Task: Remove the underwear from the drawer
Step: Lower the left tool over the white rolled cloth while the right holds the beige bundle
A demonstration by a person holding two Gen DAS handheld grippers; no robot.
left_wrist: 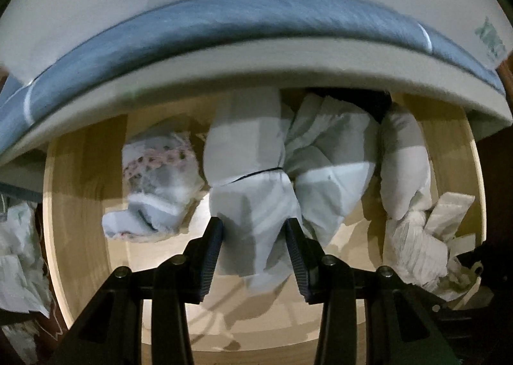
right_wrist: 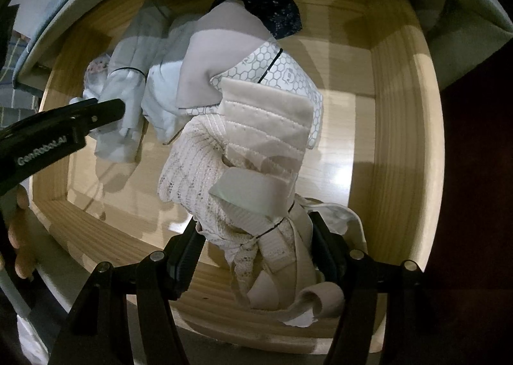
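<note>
An open wooden drawer point(left_wrist: 48, 204) holds several bundled pieces of underwear. My left gripper point(left_wrist: 253, 230) points down into it, and its pads press on the lower end of a pale grey-blue bundle point(left_wrist: 250, 147) tied with a thin black band. In the right wrist view, my right gripper point(right_wrist: 255, 233) is shut on a cream lace underwear bundle point(right_wrist: 198, 166) with wide elastic straps, near the drawer's front wall point(right_wrist: 224, 317). The left gripper's black finger point(right_wrist: 105, 111) shows at the left of that view, on the grey-blue bundle point(right_wrist: 125, 89).
Other pieces lie in the drawer: a white one with pink dots point(left_wrist: 157, 179), a white folded one point(left_wrist: 330, 156), a hexagon-print one point(right_wrist: 288, 73), a dark lace one point(right_wrist: 275, 9). A white ledge and blue-edged mattress point(left_wrist: 256, 21) overhang the back. A hand point(right_wrist: 19, 230) rests at the left rim.
</note>
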